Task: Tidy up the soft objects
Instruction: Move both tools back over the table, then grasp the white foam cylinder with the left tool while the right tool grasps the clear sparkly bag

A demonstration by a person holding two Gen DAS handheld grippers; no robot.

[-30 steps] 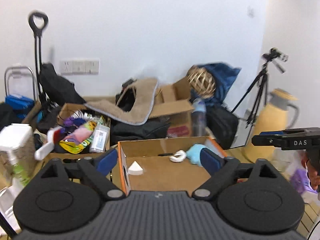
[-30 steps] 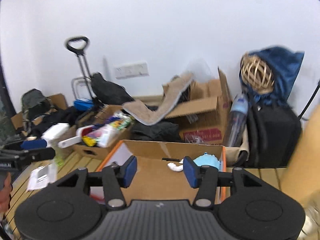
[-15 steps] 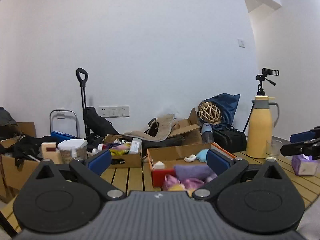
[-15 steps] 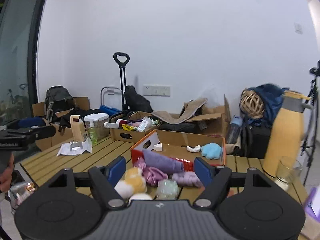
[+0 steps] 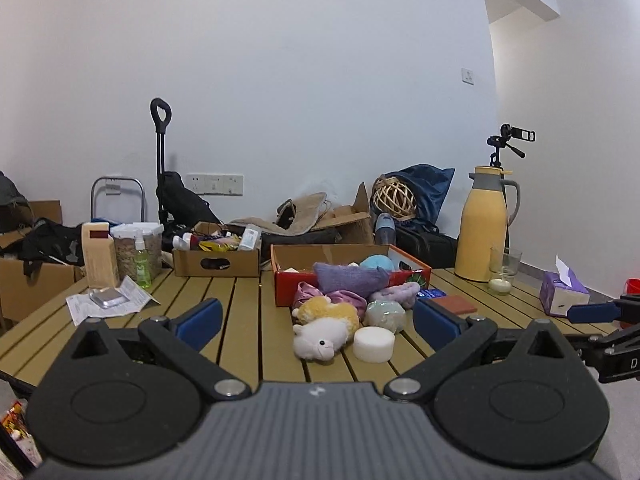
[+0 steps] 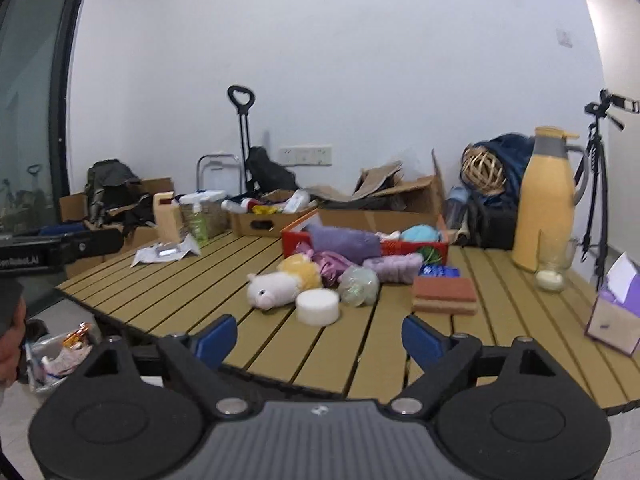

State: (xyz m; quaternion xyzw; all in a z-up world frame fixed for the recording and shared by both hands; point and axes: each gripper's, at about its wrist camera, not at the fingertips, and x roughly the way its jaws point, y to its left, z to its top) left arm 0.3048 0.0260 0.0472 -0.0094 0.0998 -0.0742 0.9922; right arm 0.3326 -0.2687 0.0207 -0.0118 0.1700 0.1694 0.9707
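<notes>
Both tools (image 5: 316, 318) (image 6: 319, 334) gape empty before a fluffy white plush (image 5: 318, 338) and round foam puck (image 5: 374, 344).

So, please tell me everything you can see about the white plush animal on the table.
The white plush animal looks soft and fluffy, with a small dark eye and a pale snout. It lies on its side on the slatted wooden table, head toward the near edge. A yellow plush presses against its back, and the white round sponge sits beside it.

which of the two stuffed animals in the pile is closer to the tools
The white plush, lying on the table nearest both views. The yellow plush sits behind it, closer to the red box.
</notes>
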